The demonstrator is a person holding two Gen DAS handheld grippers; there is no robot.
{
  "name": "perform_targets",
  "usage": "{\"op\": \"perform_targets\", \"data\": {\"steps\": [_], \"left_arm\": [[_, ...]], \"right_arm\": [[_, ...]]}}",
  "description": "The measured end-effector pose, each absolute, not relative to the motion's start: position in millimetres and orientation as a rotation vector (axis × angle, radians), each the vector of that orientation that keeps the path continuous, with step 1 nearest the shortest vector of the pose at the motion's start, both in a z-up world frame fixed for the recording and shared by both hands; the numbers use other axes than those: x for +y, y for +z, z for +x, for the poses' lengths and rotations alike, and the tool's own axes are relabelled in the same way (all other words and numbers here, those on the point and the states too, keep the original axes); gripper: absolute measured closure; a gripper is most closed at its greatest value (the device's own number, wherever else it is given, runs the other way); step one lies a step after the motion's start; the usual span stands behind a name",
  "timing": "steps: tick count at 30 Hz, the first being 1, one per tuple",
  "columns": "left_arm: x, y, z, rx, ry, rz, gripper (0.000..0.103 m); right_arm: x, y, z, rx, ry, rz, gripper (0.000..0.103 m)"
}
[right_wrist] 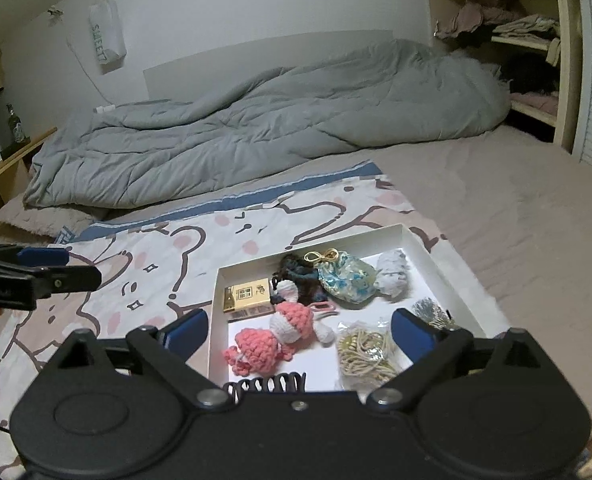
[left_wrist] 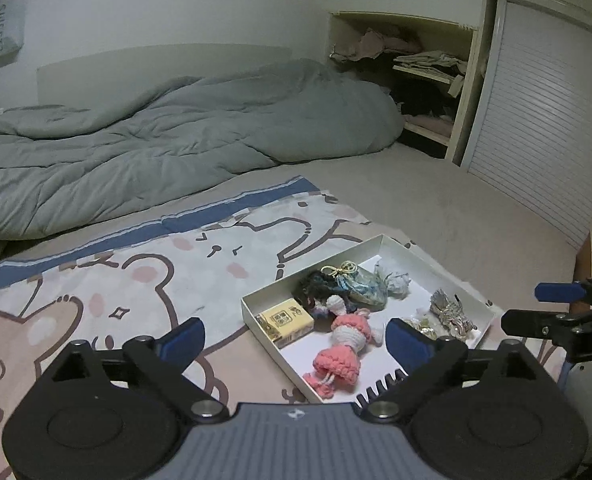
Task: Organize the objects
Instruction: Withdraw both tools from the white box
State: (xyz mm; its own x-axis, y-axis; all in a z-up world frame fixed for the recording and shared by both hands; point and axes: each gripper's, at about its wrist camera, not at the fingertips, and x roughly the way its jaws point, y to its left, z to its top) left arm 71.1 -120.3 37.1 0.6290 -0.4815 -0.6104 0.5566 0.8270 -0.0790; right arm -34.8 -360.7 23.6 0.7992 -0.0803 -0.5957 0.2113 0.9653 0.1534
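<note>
A bed with a pale sheet fills the room's middle; a rumpled grey duvet lies across the upper half of the frame, an open closet shelf of clothes at upper right. A cartoon bear blanket covers the lower left. On it sits a shallow white box, lower centre, holding a pink crochet doll, a yellow card box, a floral pouch, a bag of hair ties and a black hair claw. The right tool hangs released over the box, fingers spread wide around the doll. The left tool is likewise spread, empty, at the box's near left corner.
</note>
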Motion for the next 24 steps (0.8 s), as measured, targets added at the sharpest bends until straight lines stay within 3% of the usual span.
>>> {"op": "perform_targets", "data": {"steps": [9, 24], "left_arm": [[-113.9, 30.1, 39.5, 0.618, -0.539, 0.156, 0.001], [-109.1, 2.5, 28.2, 0.713, -0.502, 0.163, 0.001]], "right_arm": [[-345.7, 18.1, -58.7, 0.63, -0.203, 0.183, 0.0], [-327.9, 4.6, -74.3, 0.653, -0.288, 0.127, 0.0]]}}
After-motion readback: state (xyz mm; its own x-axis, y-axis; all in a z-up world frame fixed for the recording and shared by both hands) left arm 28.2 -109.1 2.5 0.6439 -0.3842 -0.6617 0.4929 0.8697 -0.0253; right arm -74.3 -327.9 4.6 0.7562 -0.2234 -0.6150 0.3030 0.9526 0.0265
